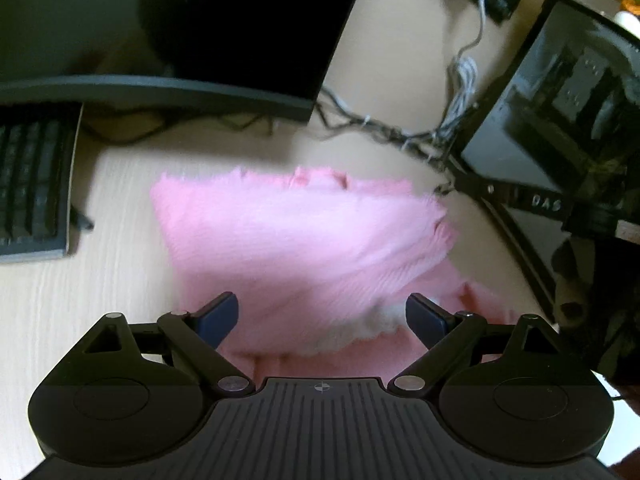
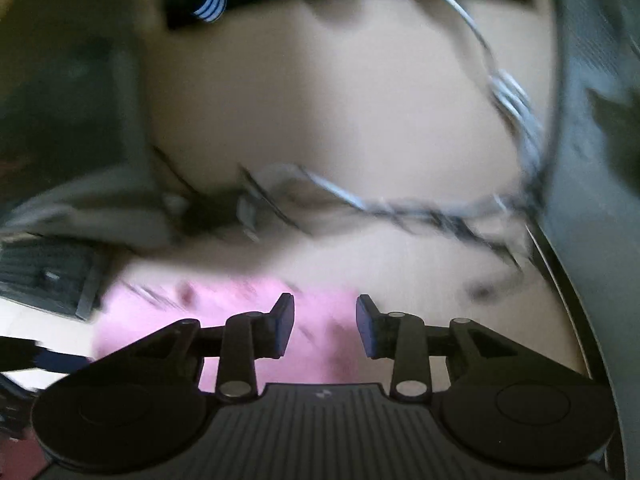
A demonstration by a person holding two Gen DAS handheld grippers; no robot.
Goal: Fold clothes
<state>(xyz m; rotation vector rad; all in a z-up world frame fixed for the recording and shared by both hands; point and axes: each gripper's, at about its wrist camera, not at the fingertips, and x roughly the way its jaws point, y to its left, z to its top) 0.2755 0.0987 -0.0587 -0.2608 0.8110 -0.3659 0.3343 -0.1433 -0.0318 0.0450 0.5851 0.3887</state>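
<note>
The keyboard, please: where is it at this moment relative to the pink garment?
In the left wrist view the keyboard lies at the far left edge of the desk, left of the pink garment and apart from it, just under the monitor.

One pink garment (image 1: 296, 240), one keyboard (image 1: 30, 184), two monitors (image 1: 248, 24), two grippers (image 1: 322, 316).

Pale wood desk (image 1: 120, 280); dark monitor (image 1: 256, 28); keyboard (image 1: 32, 184); tangled cables (image 1: 400, 132).
</note>
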